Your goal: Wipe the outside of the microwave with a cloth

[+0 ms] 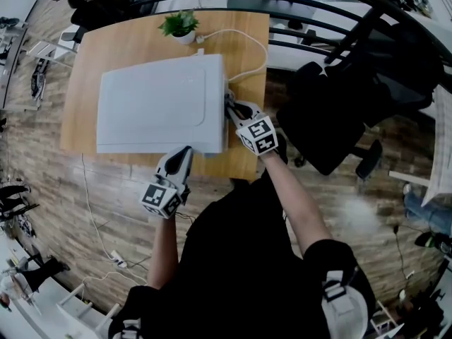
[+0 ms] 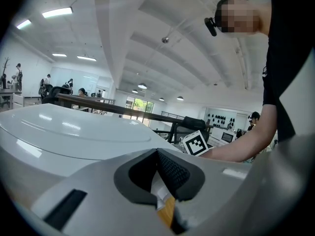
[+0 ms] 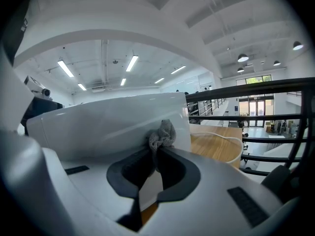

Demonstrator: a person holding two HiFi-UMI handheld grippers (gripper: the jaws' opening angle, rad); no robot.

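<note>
Starting at the left, the left gripper (image 1: 185,151) sits at the near face of the microwave (image 1: 155,104), towards its right-hand near corner. Its fingers are clenched together with nothing between them. We cannot confirm whether they touch the casing. The microwave stands on the desk (image 1: 92,55), filling most of its width and reaching close to its near edge. The flat white top looks bare and is not being worked on. At the right, the right gripper (image 1: 230,106) is against the microwave's right side wall. Its fingers grasp the cloth (image 3: 162,134), a small grey wad that stands proud of the fingertips and is pressed to that wall. The controlling relation is this: the wall lies directly ahead of the cloth, and its long axis runs from the desk's near edge to its far edge. In our judgement, any wiping stroke must follow that line, and the right gripper is the one placed to make it. The white cable (image 1: 254,44) loops over the desk's far right corner, behind the microwave. We judge that a long stroke towards the far edge could snag it.
</note>
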